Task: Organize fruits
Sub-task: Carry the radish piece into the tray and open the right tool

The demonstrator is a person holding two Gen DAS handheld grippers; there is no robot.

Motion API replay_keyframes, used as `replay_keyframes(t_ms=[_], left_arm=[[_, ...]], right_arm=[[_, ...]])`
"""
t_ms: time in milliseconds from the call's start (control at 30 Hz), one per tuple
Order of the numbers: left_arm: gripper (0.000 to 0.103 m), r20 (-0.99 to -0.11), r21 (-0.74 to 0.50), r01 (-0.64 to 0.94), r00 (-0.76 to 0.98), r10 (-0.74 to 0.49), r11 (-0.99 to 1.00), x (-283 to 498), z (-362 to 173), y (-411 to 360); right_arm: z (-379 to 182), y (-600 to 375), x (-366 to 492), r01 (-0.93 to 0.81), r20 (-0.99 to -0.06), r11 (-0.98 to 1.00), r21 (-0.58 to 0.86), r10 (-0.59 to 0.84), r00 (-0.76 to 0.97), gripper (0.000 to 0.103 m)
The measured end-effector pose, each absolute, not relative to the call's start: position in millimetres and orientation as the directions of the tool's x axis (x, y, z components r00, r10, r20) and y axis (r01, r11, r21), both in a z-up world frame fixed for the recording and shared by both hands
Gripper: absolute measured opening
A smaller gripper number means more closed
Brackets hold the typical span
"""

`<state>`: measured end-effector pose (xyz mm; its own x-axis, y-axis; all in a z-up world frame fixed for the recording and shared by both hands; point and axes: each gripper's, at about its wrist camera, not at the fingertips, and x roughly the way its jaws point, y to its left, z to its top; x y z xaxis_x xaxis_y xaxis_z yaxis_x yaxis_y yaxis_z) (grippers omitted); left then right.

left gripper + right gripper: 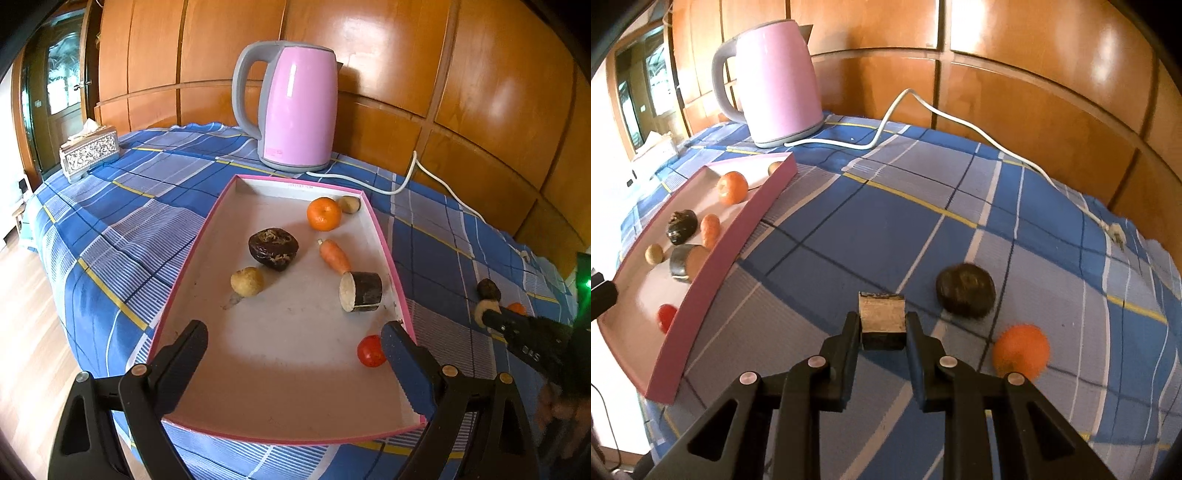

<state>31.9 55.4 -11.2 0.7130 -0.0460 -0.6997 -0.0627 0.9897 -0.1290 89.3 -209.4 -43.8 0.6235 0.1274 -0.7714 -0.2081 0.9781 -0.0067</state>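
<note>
The right gripper (882, 325) has its fingers (849, 332) clamped on a short cut chunk (882, 318) with a dark rind and a pale cut face, pressing on its two flat sides, probably because those give the pads a steadier hold than the rounded rind would. It hangs over the blue checked cloth covering the desk (886, 229), to the right of the pink-rimmed tray (384, 236), and the sensible reading is that the chunk is bound for that tray. The tray serves as the collecting place: inside it lie an orange (324, 213), a carrot (334, 255), a dark lumpy fruit (273, 249), a pale round fruit (247, 281), a similar cut chunk (361, 291), a small pale piece (349, 204) in the far corner and a red tomato (370, 350) near the front right. Two things remain on the cloth to the right of the tray, beyond the held chunk: a dark round fruit (965, 294) and a second orange (1021, 350). The left gripper (295, 354) waits above the tray's near end with its fingers (184, 354) spread wide and nothing between them, seemingly keeping clear of the right one. Behind the tray stands a pink kettle (295, 107) with its white cord (960, 118) trailing across the cloth.
</note>
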Motion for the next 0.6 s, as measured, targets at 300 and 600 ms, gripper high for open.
replay_keyframes(t_ms=[300, 600], left_arm=[[0.097, -0.678, -0.119, -0.147, 0.735, 0.028, 0.982, 35.8, -1.8, 78.5], [0.097, -0.672, -0.126, -0.278, 0.73, 0.124, 0.952, 43.1, 3.0, 124.2]], right_arm=[[-37.1, -216.1, 67.6, -0.195, -0.757, 0.974, 0.115, 0.213, 0.617, 0.024], [-17.0, -182.6, 69.2, -0.289, -0.725, 0.937, 0.194, 0.336, 0.602, 0.024]])
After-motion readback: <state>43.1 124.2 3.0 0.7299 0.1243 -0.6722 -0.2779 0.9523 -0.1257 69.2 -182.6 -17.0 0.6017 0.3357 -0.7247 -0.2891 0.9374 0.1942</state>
